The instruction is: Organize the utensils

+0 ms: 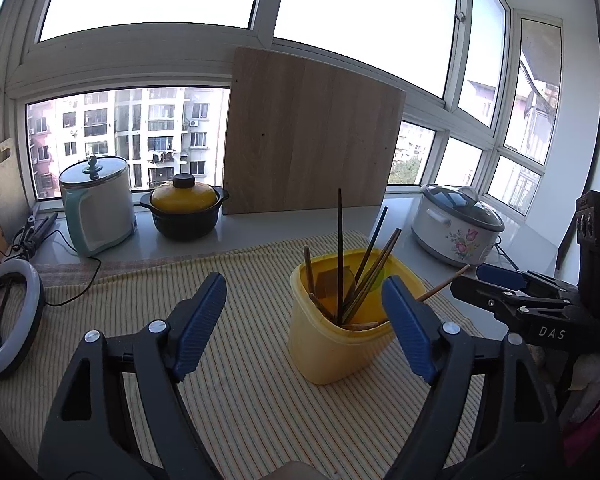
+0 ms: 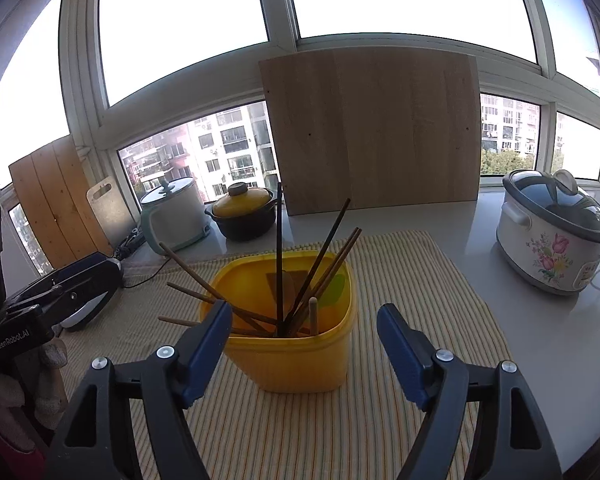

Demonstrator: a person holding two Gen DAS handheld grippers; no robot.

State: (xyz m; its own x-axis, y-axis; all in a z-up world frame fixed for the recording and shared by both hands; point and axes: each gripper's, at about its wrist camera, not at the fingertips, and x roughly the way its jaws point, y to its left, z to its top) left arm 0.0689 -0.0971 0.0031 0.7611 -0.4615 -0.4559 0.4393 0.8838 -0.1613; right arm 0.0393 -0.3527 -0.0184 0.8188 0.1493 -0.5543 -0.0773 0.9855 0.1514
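A yellow plastic tub (image 1: 332, 352) (image 2: 296, 360) stands upright on a yellow striped cloth (image 1: 240, 380). It holds several dark and wooden chopsticks (image 1: 340, 248) (image 2: 279, 240), which lean out in different directions, and a short wooden handle. My left gripper (image 1: 304, 284) is open just in front of the tub, slightly to its left, with nothing between its blue pads. My right gripper (image 2: 304, 308) is also open, facing the tub from close by, its pads clear of the rim. Each gripper shows at the edge of the other's view.
A large wooden board (image 1: 312, 132) leans on the window behind the tub. On the white counter stand a teal-and-white cooker (image 1: 98, 204), a black pot with a yellow lid (image 1: 184, 212) and a floral slow cooker (image 1: 456, 232). A ring light (image 1: 8, 320) with its cable lies far left.
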